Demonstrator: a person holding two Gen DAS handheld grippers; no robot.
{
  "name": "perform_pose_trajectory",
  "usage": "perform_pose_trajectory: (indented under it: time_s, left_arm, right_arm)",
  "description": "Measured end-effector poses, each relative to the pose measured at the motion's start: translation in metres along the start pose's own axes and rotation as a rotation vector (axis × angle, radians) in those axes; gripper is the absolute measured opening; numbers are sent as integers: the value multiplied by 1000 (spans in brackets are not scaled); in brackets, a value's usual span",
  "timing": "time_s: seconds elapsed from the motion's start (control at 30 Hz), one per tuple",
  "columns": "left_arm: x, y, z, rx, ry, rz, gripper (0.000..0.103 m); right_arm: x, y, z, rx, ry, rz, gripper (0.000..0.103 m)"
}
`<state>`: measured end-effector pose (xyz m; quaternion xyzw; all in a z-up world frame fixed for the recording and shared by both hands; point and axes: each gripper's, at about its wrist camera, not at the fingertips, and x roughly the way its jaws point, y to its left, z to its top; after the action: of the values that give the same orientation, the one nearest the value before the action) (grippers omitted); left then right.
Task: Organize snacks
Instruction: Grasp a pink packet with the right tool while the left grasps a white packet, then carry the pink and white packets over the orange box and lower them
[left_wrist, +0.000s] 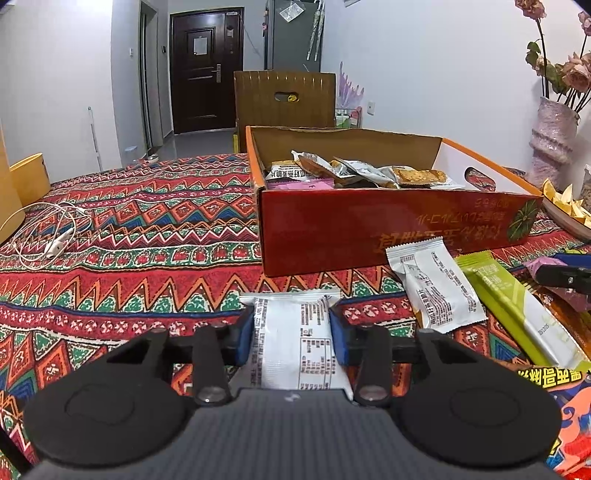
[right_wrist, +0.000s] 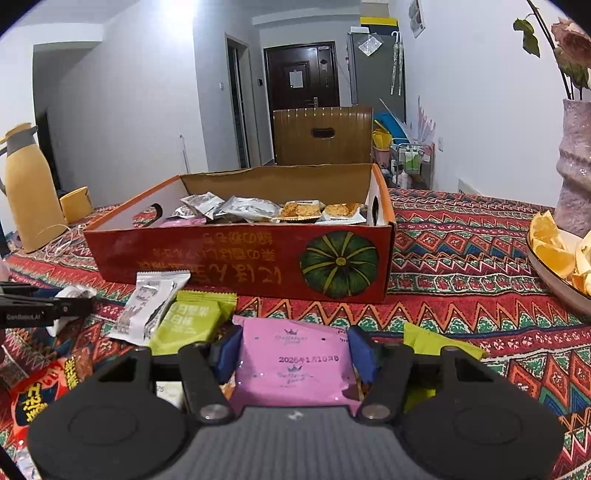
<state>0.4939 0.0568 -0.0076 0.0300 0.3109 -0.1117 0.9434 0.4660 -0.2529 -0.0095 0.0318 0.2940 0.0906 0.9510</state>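
**Desk:** What does the frame show?

**Photographer:** Two hand-held grippers at a patterned counter (left_wrist: 129, 229), mid-sort. The left gripper (left_wrist: 291, 332) has its jaws clamped on a white snack packet (left_wrist: 295, 343); the right gripper (right_wrist: 291, 350) has its jaws clamped on a pink snack packet (right_wrist: 291, 365). Each packet sits squarely between the blue pads (left_wrist: 338, 338).

**Desk:** And the step?

**Photographer:** Pick-up looks done, by my reading. The red cardboard box (right_wrist: 240, 262) stands ahead of both sets of jaws. Next, each packet would need lifting over the near wall and releasing inside.

**Desk:** Counts?

**Photographer:** One box, with several packets already in it, overlapping too much to count. Loose ahead and right of the left jaws: one white packet (left_wrist: 436, 284) and one green packet (left_wrist: 517, 306), touching. Right of the right jaws, another green wrapper (right_wrist: 436, 341). One orange-red bag (right_wrist: 40, 391) lies left of them. One plate of orange wedges (right_wrist: 554, 254), far right.
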Motion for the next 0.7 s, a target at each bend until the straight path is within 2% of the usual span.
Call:
perform_pose_trajectory:
  time_s: [0.13,0.3,0.43,0.53,0.63,0.7]
  left_arm:
    - [-20,2,11,-52,-19,8,41]
    - [-89,-15,13,-52,-59,-9,41]
    - [-152,-43,-12,-28,-111,15,41]
    - [-189,-62,-40,-55,-134,20,41]
    - [-213,-76,-68,-127,-105,-8,41]
    - [-223,-86,-84,-126,-80,-16,41]
  right_arm:
    - [-14,1,3,34,-21,38,60]
    - [-74,19,0,5,-116,58,60]
    - [-132,29,-18,12,-160,101,60]
    - [-165,37,-39,17,-160,102,60]
    - [-187,46,-63,4,-125,103,60]
    - [-196,54,-81,-18,-93,107,60]
